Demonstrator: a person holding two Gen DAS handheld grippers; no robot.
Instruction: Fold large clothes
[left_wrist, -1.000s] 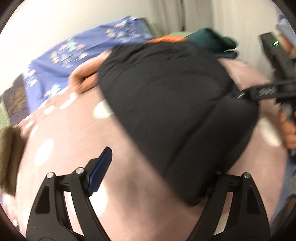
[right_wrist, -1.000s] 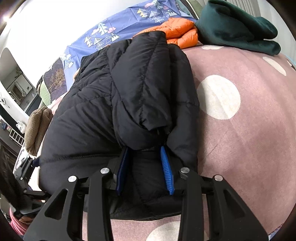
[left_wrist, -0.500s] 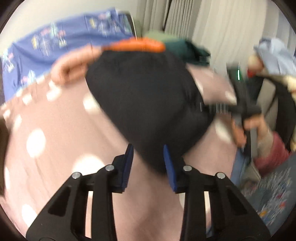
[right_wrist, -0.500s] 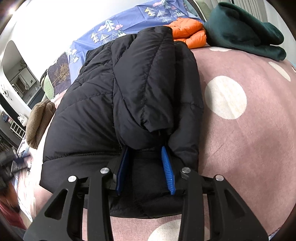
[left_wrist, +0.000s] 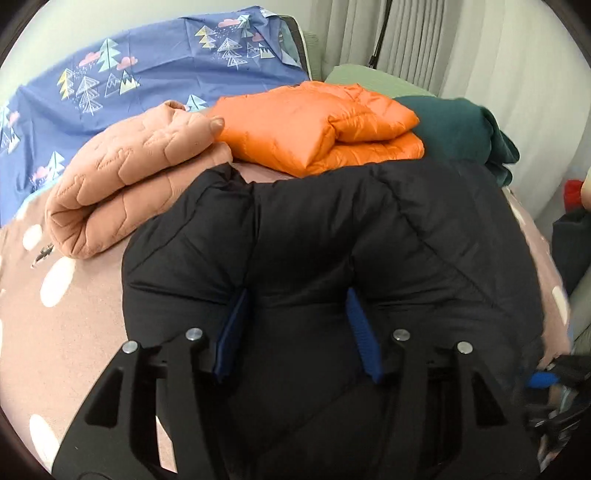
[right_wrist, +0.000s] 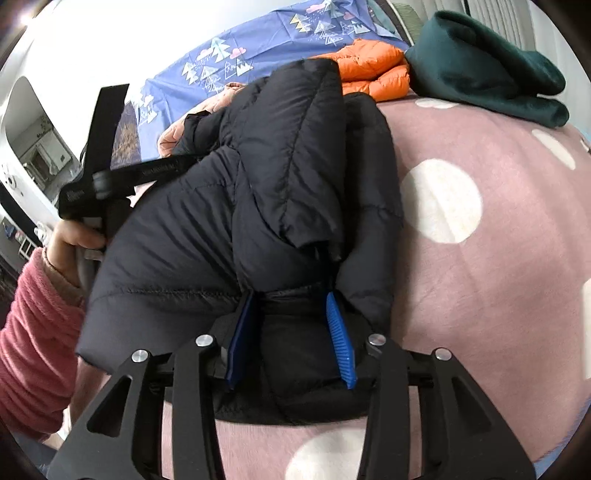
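Note:
A black puffer jacket (left_wrist: 369, 236) lies partly folded on the pink dotted bedspread (left_wrist: 55, 332). My left gripper (left_wrist: 297, 317) is shut on a thick fold at the jacket's near edge, its blue pads (left_wrist: 236, 325) pressed into the fabric. In the right wrist view the jacket (right_wrist: 258, 177) lies with a sleeve folded over its body. My right gripper (right_wrist: 290, 321) is shut on the jacket's hem bundle. The left gripper's body (right_wrist: 110, 181) shows at the jacket's left side, held by a hand in a pink sleeve.
A folded peach quilted garment (left_wrist: 136, 181), a folded orange puffer jacket (left_wrist: 321, 125) and a dark green garment (left_wrist: 465, 129) lie at the head of the bed before a blue tree-print pillow (left_wrist: 129, 74). Curtains hang at the back right. The bedspread (right_wrist: 480, 258) extends right.
My left gripper swung from beside the jacket, open over the bedspread, onto the jacket's edge and closed on a fold. My right gripper kept its grip and barely moved.

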